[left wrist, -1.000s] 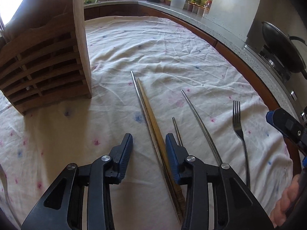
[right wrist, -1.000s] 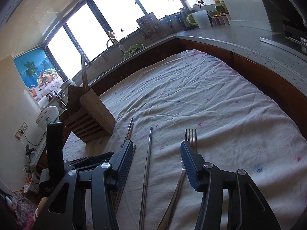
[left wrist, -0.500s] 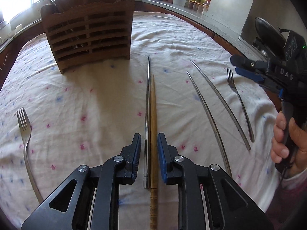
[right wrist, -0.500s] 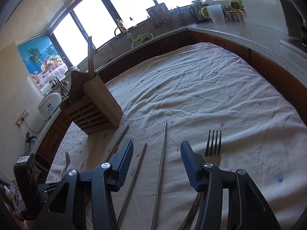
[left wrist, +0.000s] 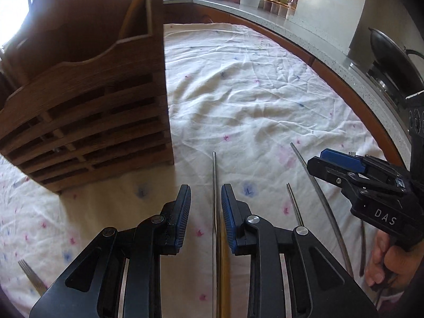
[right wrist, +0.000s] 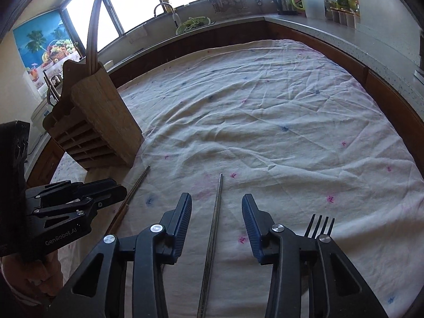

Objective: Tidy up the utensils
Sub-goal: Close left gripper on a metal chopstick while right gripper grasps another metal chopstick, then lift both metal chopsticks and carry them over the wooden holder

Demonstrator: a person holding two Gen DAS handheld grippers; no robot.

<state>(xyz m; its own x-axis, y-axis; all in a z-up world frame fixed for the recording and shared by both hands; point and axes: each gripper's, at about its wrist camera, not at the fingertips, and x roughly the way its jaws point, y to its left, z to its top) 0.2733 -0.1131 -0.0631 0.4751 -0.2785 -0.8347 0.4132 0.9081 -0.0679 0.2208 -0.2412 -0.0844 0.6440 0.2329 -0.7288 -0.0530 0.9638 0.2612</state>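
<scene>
So: table (right wrist: pixel 265 122) under a creased white cloth with pink and blue specks, kitchen counter (right wrist: pixel 371 50) and windows around it. Left gripper (left wrist: pixel 206 198) fingers, just reopening slightly, stand narrowly apart astride a steel chopstick (left wrist: pixel 214 180) and wooden one (left wrist: pixel 225 278), gripping neither, both lying lengthwise toward the wooden rack (left wrist: pixel 87 111). Right gripper (right wrist: pixel 216 209) fingers, just closing, stand wider astride another steel chopstick (right wrist: pixel 216 212), untouched, pointing away; fork (right wrist: pixel 319 224) beside.

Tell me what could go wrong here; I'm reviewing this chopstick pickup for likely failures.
The left gripper, jaws just opening, straddles a metal chopstick and a wooden chopstick together; a pinch may catch only one. The right gripper, jaws just closing around another steel chopstick without touching it, sits beside a fork and may nudge it. Both grippers work close together and could bump.
</scene>
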